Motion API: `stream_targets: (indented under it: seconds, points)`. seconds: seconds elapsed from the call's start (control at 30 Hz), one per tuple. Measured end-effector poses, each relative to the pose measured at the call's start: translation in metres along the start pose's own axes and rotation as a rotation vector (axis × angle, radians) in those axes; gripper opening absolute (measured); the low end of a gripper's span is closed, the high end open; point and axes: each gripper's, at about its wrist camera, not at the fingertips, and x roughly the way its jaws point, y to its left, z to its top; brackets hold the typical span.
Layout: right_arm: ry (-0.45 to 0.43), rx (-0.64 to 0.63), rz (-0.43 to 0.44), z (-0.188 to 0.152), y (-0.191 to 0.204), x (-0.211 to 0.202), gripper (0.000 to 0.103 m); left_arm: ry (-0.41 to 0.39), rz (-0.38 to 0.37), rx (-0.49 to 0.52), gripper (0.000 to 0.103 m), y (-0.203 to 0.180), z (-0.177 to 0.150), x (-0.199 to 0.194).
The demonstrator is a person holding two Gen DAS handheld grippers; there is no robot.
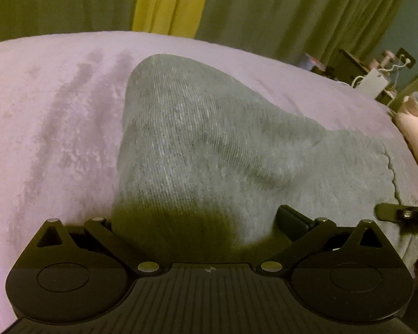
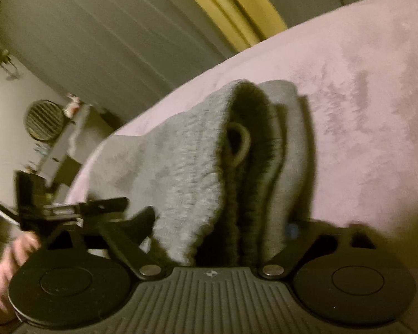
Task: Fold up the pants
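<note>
Nearest the left lens: left gripper (image 1: 197,224) spread wide, grey pants (image 1: 209,144) bunched up between the fingers; one finger (image 1: 292,218) visible against the cloth, the other buried under the fabric, so no telling whether the pads press or merely flank the cloth. Nearest the right lens: right gripper (image 2: 223,228) also spread fairly wide, with a thick gathered edge of the pants (image 2: 197,167) rising between the fingers; one finger (image 2: 142,220) dark beside the cloth, the other mostly hidden, picture blurred, so probably closing in on the bundle, but a firm pinch not confirmed. Dark ribbed band and a drawstring loop (image 2: 238,144) showing in the fold there, likely the waistband end.

Soft, limp knit; light, thick where layered, prone to sagging and sliding off itself rather than slipping from rubber pads. Best taken at the doubled waistband or a hem corner, gathering all layers at once, not a single ply.

Further out: pants heaped and half lifted on a pink plush bed cover (image 1: 55,128), partly folded but not yet flat. Beyond the bed, olive curtains (image 1: 278,14) with a yellow strip (image 1: 164,2).
</note>
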Motion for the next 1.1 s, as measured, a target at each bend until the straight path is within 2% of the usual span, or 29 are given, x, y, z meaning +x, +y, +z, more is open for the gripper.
stream_targets:
  seconds: [0.03,0.07,0.1,0.17,0.23,0.3,0.37,0.43,0.5,0.57,0.67,0.83,1.1]
  points:
    - [0.003,0.007,0.006,0.0,0.0,-0.002,0.069,-0.01,0.01,0.01,0.097,-0.004,-0.001,-0.003]
    - [0.011,0.02,0.022,0.001,0.0,-0.003,0.064,-0.017,0.012,0.027,0.089,-0.009,-0.002,-0.005]
    - [0.014,0.023,0.031,0.001,0.001,-0.004,0.062,-0.021,0.021,0.047,0.084,-0.016,-0.001,-0.007]
    - [0.012,0.051,0.06,0.003,0.0,-0.005,0.062,-0.015,0.008,0.069,0.06,-0.026,0.0,-0.013]
    - [0.02,0.073,0.067,0.005,-0.002,-0.004,0.062,-0.005,0.021,0.07,0.06,-0.03,0.002,-0.013]
    - [0.038,0.094,0.063,0.006,-0.006,0.001,0.065,0.006,0.022,0.075,0.072,-0.029,0.004,-0.006]
    - [0.046,0.107,0.068,0.007,-0.007,0.006,0.067,0.021,-0.003,0.005,0.075,-0.023,0.01,0.003]
    - [0.051,0.12,0.051,0.01,-0.003,0.01,0.068,0.022,-0.004,-0.048,0.067,-0.023,0.014,0.003]
    - [0.043,0.111,0.022,0.011,0.005,0.009,0.063,0.007,0.02,-0.027,0.052,-0.029,0.014,-0.002]
    - [0.025,0.071,0.001,0.01,0.018,0.007,0.06,-0.019,0.038,-0.012,0.046,-0.035,0.013,-0.01]
    - [-0.016,0.085,0.034,0.015,0.03,-0.001,0.058,-0.053,0.05,-0.018,0.037,-0.041,0.017,-0.023]
    - [-0.057,0.043,0.084,0.035,0.058,-0.008,0.058,-0.095,0.05,-0.017,0.032,-0.047,0.04,-0.038]
    - [-0.129,-0.009,0.043,0.077,0.08,0.011,0.058,-0.175,0.094,-0.02,0.032,-0.051,0.082,-0.037]
